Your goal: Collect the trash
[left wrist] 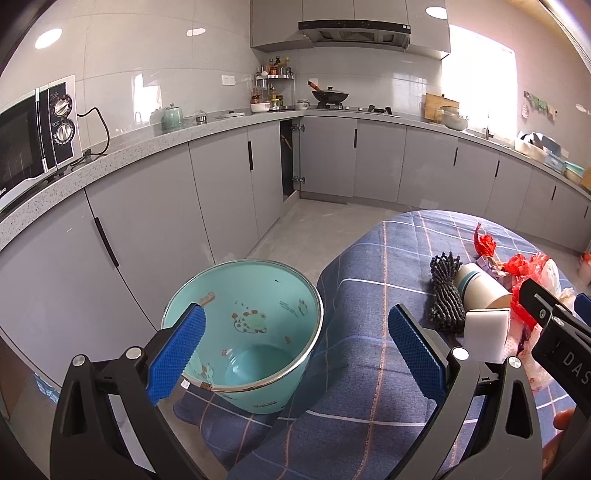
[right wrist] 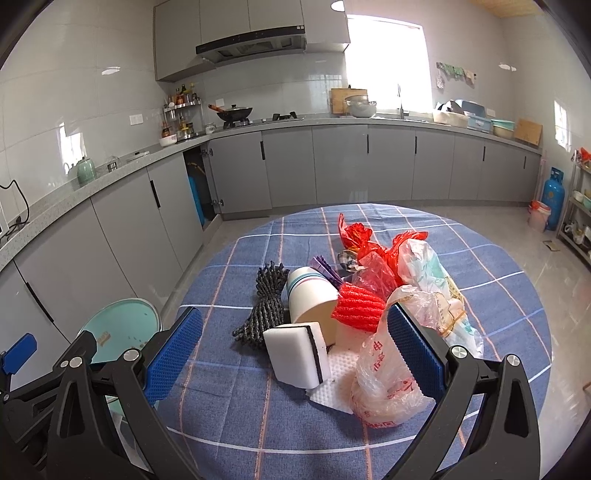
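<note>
While both jaws stand wide and empty, the right gripper [right wrist: 293, 350] faces the white rectangular foam sponge [right wrist: 297, 354] in the trash heap on the blue checked tablecloth [right wrist: 229, 406]. Beside that cloth's edge, the left gripper [left wrist: 295, 354] overlooks the apparently empty mint-green plastic bin [left wrist: 243, 332]. Closing carelessly could snag the crinkled clear plastic bag [right wrist: 384, 384] touching the right jaw.

A home kitchen. Grey cabinets [right wrist: 288, 166] run under a speckled L-shaped countertop [left wrist: 147, 142], with a range hood [left wrist: 354, 33] above a wok [left wrist: 330, 96] on the gas hob. A microwave [left wrist: 35, 136] stands on the counter, a spice rack [right wrist: 181, 118] fills the corner, and a blue gas cylinder [right wrist: 553, 195] stands on the floor.
</note>
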